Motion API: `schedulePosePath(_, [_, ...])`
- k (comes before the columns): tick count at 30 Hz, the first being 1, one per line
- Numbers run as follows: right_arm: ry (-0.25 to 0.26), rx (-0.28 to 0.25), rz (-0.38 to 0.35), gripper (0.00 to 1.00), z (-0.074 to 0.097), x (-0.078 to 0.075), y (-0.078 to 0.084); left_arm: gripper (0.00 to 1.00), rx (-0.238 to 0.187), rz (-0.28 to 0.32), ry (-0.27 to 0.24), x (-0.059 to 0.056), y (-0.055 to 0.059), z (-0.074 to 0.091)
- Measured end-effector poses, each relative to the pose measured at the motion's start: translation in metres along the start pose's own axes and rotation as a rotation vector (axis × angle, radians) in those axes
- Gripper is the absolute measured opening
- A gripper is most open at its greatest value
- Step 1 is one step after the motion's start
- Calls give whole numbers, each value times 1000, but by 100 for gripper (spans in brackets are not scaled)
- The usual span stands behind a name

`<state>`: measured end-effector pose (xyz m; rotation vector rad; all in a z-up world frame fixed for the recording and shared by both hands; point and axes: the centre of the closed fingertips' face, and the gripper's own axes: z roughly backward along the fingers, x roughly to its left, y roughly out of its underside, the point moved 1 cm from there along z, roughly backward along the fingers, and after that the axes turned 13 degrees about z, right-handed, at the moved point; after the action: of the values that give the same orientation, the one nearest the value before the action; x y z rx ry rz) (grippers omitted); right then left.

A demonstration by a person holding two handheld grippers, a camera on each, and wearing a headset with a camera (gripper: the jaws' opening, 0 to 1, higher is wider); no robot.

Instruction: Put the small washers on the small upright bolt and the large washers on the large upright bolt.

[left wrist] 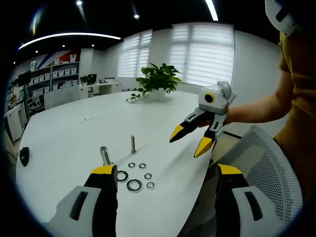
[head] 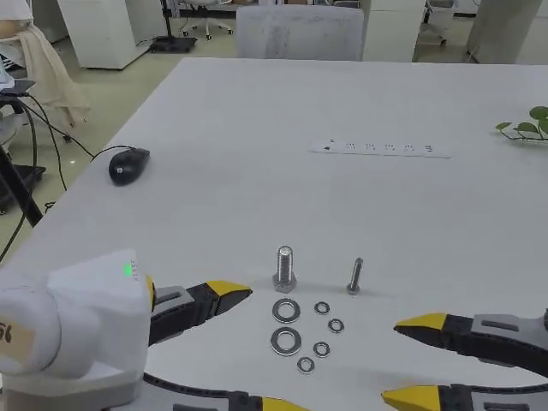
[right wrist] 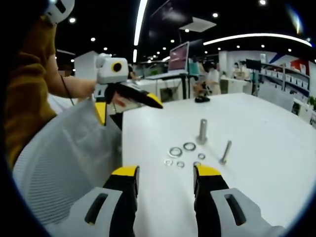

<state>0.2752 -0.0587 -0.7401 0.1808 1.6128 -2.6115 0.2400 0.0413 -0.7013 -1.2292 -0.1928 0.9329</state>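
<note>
Left tool (left wrist: 167, 170), right tool (right wrist: 166, 170) — jaws spread wide.

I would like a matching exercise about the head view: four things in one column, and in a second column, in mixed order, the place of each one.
Things:
1. large bolt
2. small bolt
3. computer mouse
4. plant leaves

Places:
A. at the right edge of the view, on the far side
B. upright, to the right of the other bolt
C. on the table, far to the left
D. upright, just behind the two large washers

Pairs: 1-D, 2-B, 3-C, 4-A
</note>
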Motion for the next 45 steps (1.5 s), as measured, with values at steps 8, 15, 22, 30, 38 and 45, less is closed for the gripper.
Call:
schedulePosePath(8, [-21,9,6,46,-4,-3,1,82,-11,-8,-41,7,-1,-1])
schedulePosePath(15, [-30,6,13,46,-10,-8,0,81,-43,11,-107,27,-8,8])
schedulePosePath(22, [-47,5,22,46,-16,-11,-1,80,-73,30,-163,36,-11,20])
schedulePosePath(30, [-67,-3,35,46,-22,-11,-5,80,-71,27,-223,40,-11,20])
schedulePosePath(38, [-75,-2,42,46,-21,-10,-5,80,-49,39,-260,45,-7,10])
schedulePosePath(45, [-57,7,49,46,-20,-12,-3,79,-28,88,-337,52,-1,0])
